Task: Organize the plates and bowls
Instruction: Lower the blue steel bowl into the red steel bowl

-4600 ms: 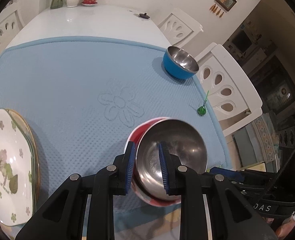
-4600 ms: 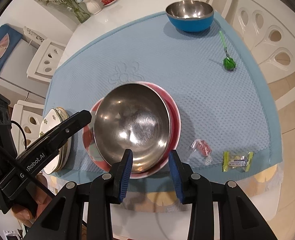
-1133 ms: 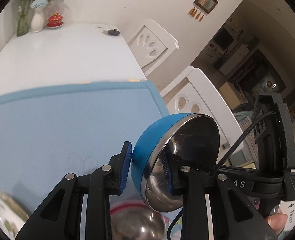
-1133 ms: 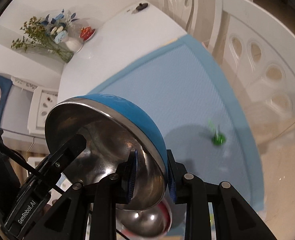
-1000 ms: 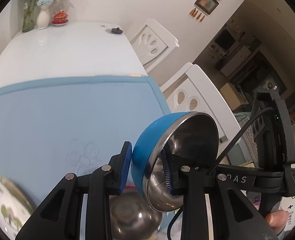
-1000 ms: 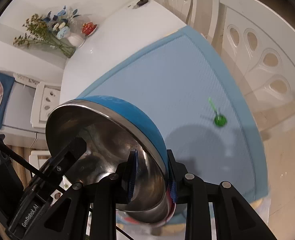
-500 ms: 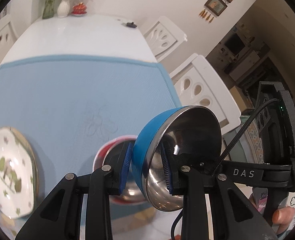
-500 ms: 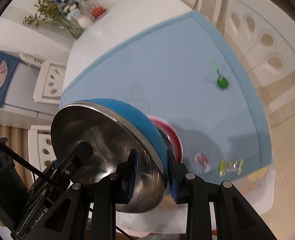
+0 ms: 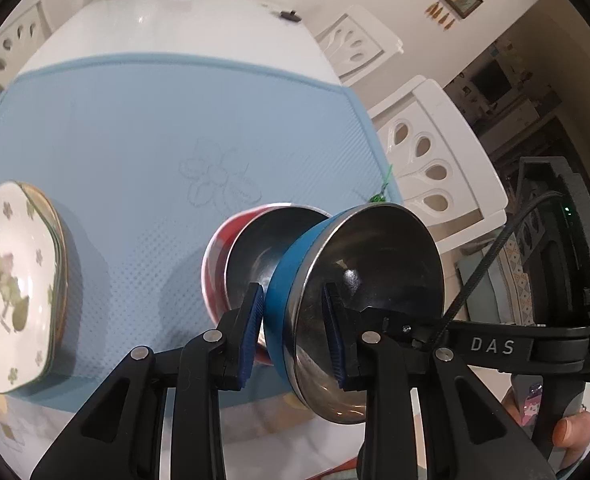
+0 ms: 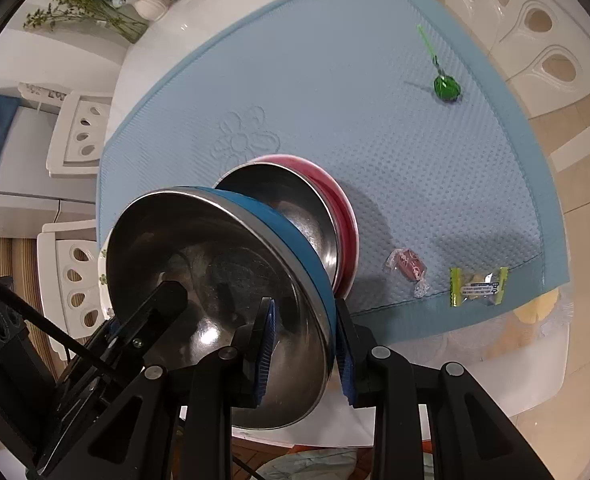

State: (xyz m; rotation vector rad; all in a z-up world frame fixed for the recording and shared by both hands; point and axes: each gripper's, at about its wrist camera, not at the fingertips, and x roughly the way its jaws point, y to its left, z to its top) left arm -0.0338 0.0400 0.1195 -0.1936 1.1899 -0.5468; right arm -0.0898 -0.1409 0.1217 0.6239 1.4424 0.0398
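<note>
1. The blue bowl (image 9: 283, 280) hangs tilted above the near edge of the desk (image 9: 175, 20), its steel inside toward both cameras.
2. The left tongs (image 9: 293, 324) pinch its rim on one side; the right tongs (image 10: 305, 350) pinch the opposite side.
3. Just behind it sits the red bowl (image 10: 345, 208), nested with a steel bowl (image 9: 255, 240), on the blue mat (image 10: 335, 80).
4. Flowered plates (image 9: 11, 280) are stacked at near left.

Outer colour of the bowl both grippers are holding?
Blue outside, steel inside; the bowl shows best in the right wrist view.
</note>
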